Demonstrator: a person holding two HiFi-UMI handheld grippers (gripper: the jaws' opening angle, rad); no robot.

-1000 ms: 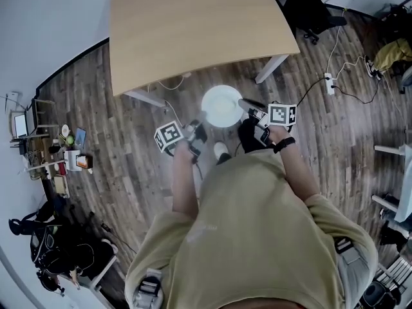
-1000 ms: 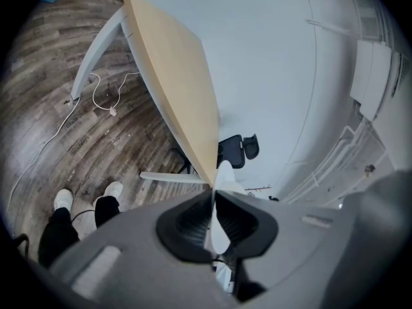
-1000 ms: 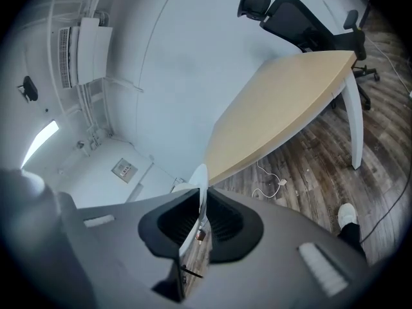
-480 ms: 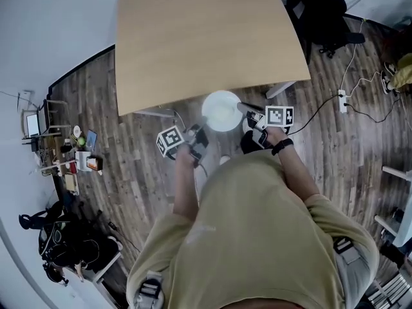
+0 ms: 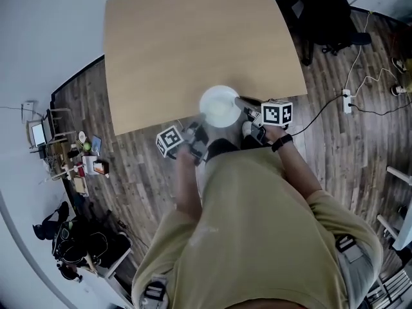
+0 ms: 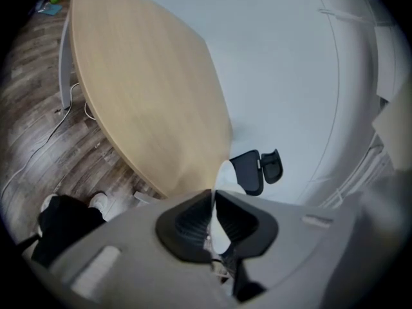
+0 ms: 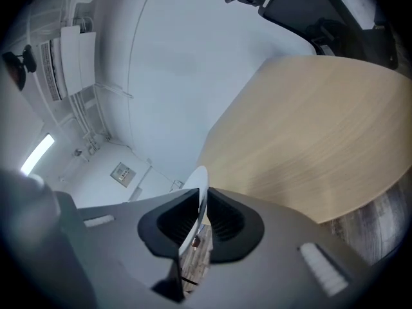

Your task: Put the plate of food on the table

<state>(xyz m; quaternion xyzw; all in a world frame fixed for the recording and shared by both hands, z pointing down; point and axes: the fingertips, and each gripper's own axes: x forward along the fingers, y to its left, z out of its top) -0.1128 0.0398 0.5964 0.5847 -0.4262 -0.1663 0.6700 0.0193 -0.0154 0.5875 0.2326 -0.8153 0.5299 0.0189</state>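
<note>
- My left gripper (image 6: 212, 219) has its fingers (image 6: 187, 227) almost together. They pinch the thin rim of the white plate (image 6: 221, 232).
- My right gripper (image 7: 201, 223) has the other side of the plate's rim (image 7: 198, 184) between its fingers (image 7: 174, 227). The gap is narrow, the pads touch the rim, and the jaws are opening a little.
- From the head view, the plate (image 5: 220, 107) sits between the left gripper (image 5: 201, 132) and the right gripper (image 5: 243, 105), over the near edge of the table (image 5: 193, 44).
- I cannot tell if the plate rests on the wood or hangs just above it.
- I count one plate, one table, two grippers and two marker cubes: one cube (image 5: 169, 139) on the left and one cube (image 5: 279, 113) on the right.
- The plate looks plain white from above. It is too small and blurry for me to tell what lies on it.
- One black office chair (image 5: 322, 11) stands by the far right corner of the table.
- One white power strip (image 5: 348, 99) lies on the wooden floor (image 5: 129, 172), well to the right.
</note>
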